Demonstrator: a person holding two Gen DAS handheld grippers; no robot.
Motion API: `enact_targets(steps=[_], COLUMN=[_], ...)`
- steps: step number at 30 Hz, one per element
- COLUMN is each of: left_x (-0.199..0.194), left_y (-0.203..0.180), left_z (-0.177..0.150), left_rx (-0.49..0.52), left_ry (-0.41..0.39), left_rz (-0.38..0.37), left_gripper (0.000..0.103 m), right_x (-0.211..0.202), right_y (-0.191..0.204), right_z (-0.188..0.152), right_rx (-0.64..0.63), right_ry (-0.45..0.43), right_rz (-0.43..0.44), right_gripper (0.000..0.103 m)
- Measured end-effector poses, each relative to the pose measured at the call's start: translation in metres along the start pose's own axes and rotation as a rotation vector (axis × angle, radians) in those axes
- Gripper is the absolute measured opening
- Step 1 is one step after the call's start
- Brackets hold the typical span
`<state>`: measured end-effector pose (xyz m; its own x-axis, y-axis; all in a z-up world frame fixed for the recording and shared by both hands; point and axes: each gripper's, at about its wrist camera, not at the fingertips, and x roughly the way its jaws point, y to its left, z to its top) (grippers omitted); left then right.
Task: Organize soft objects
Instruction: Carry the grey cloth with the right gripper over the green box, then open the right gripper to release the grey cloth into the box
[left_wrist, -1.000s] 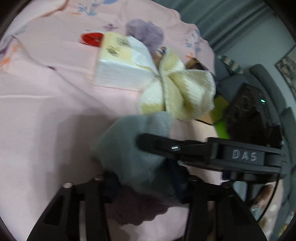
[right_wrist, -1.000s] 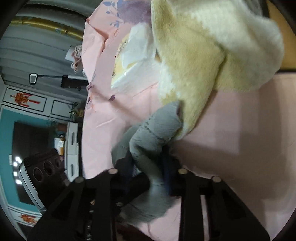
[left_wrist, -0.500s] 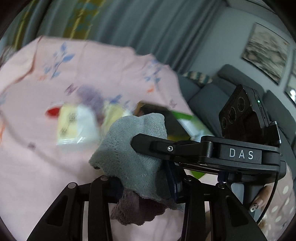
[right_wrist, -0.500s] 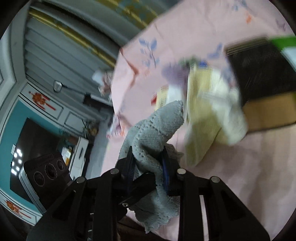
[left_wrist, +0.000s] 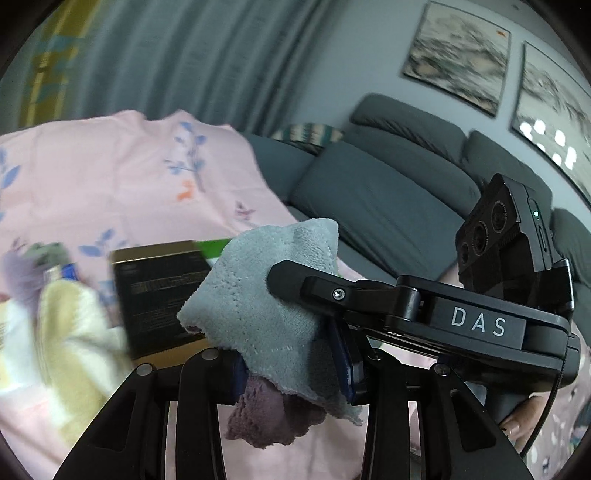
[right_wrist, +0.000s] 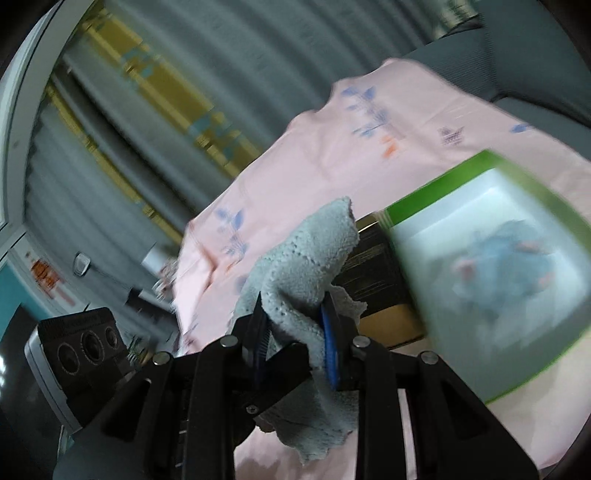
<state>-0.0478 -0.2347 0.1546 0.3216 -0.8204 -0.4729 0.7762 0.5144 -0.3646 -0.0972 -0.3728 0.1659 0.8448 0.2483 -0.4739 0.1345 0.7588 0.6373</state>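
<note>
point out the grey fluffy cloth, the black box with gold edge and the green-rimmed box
grey fluffy cloth (left_wrist: 266, 295), left wrist view, its middle
black box with gold edge (left_wrist: 159, 295), left wrist view, its dark top
green-rimmed box (right_wrist: 498, 258), right wrist view, its pale inside

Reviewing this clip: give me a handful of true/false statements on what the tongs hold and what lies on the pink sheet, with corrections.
1. Both tongs are shut on the same grey cloth. True: the left tongs and right tongs each pinch it.
2. The grey cloth lies flat on the pink sheet. False: it is lifted, bunched between the pads.
3. A purple cloth hangs under the grey one. True.
4. A black box lies on the sheet. True.
5. The green-rimmed container is empty. False: something blue, blurred, shows inside.
</note>
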Motion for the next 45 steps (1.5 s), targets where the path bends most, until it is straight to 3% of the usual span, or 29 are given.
enact_targets(steps=[7,15,23,27,35,39,43,45], left_x=[0.058,0.104,0.131,0.139,0.131,0.115,0.094,0.079], left_y=[-0.033,-0.048,-0.051,-0.049,-0.04,-0.035,-0.029,-0.024], left_z=[0.004,-0.004,-0.011,-0.016,-0.015,-0.011,-0.005,-0.002], left_rx=[0.046,0.065,0.039,0.078,0.035,0.012,0.004,-0.014], left_ry=[0.096,0.179,0.256,0.272,0.264,0.23,0.196,0.176], left_rz=[-0.053,-0.106,-0.059,0.055,0.072,0.069,0.104,0.118], left_gripper=[0.038,0.039,0.039,0.039,0.039,0.073,0.074,0.075], right_x=[-0.02,-0.037,-0.042,-0.045,-0.047,-0.059,-0.071,-0.076], right_y=[-0.056,-0.098,-0.125,-0.128,-0.125,-0.118,-0.095,-0.083], right_z=[0.01,0.006,0.002,0.002,0.004,0.005,0.009,0.009], right_rx=[0.136,0.238,0.32,0.325,0.295,0.285,0.19,0.155], right_ry=[-0.088,-0.157,-0.166,-0.17,-0.182,-0.242,-0.311,-0.331], right_rz=[-0.071,-0.215,-0.322,-0.381,-0.393,-0.327,-0.261,-0.229], right_gripper=[0.022,0.021,0.021,0.021,0.026,0.047,0.05,0.058])
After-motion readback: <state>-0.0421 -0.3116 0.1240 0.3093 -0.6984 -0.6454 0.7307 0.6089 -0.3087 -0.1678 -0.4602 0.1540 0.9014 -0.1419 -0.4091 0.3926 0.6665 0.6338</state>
